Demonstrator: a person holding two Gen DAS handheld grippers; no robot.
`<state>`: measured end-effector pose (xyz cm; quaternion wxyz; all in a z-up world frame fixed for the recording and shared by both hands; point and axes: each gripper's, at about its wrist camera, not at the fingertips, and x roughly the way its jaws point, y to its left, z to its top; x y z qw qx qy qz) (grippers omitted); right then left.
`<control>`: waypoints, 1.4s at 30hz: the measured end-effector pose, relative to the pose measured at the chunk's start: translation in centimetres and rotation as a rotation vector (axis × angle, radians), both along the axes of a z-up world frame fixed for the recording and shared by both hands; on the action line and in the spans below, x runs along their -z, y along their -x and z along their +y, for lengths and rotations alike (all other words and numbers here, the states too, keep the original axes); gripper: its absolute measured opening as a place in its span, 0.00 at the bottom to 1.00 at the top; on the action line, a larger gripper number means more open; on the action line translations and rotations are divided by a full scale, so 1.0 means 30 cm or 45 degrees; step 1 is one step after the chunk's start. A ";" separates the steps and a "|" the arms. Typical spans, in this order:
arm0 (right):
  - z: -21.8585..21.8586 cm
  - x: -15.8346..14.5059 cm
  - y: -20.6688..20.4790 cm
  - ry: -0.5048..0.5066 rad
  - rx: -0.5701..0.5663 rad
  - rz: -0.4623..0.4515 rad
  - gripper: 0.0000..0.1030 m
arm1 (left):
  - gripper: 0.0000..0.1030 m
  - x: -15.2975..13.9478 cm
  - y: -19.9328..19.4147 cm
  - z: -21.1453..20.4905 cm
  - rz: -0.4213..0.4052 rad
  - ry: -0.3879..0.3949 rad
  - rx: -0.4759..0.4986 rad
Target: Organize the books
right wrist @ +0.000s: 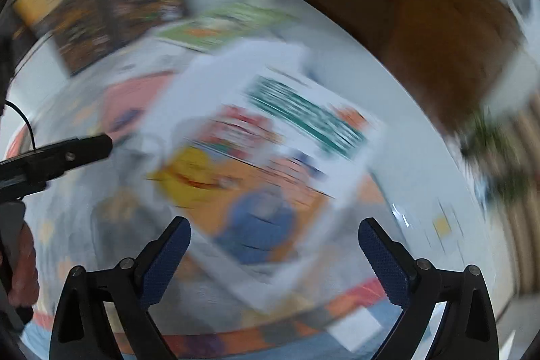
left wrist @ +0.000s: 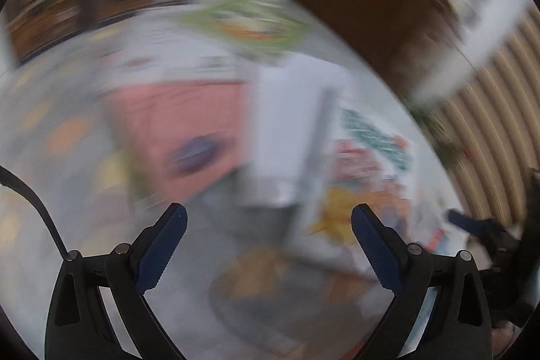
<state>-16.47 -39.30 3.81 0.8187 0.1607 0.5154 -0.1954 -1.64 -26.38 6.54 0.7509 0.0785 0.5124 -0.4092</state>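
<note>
Books scattered flat on white desk (right wrist: pixel 422 164), heavy blur. Left tongs (left wrist: pixel 268 226) and right tongs (right wrist: pixel 274 237) both spread wide, empty. Picture book (right wrist: pixel 270 164) below right tongs, pink book (left wrist: pixel 179 130) ahead of left. Risk: blind descent, pads skid on cover, shove book off desk edge.

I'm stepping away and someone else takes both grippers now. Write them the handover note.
Left gripper: open, nothing between its fingers.
Right gripper: open, nothing held.
Books: all lie flat on the white table. The colourful picture book is ahead of the right gripper, the pink book ahead of the left, the green book at the far edge. Both views are motion-blurred, so titles and exact edges cannot be read.
Done: no tidy stack can be seen.
Left: gather and stack the books.
</note>
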 end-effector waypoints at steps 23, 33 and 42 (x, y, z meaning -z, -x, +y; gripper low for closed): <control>0.245 -0.066 0.054 0.152 -0.555 -0.001 0.72 | 0.66 0.094 0.148 0.230 0.470 0.251 -0.051; 0.606 0.002 -0.203 -0.116 -0.916 -0.007 0.74 | 0.66 0.133 0.207 0.808 0.428 0.353 -0.744; 0.585 0.030 -0.244 -0.251 -0.966 0.069 0.57 | 0.66 0.121 0.151 0.955 0.351 0.234 -0.862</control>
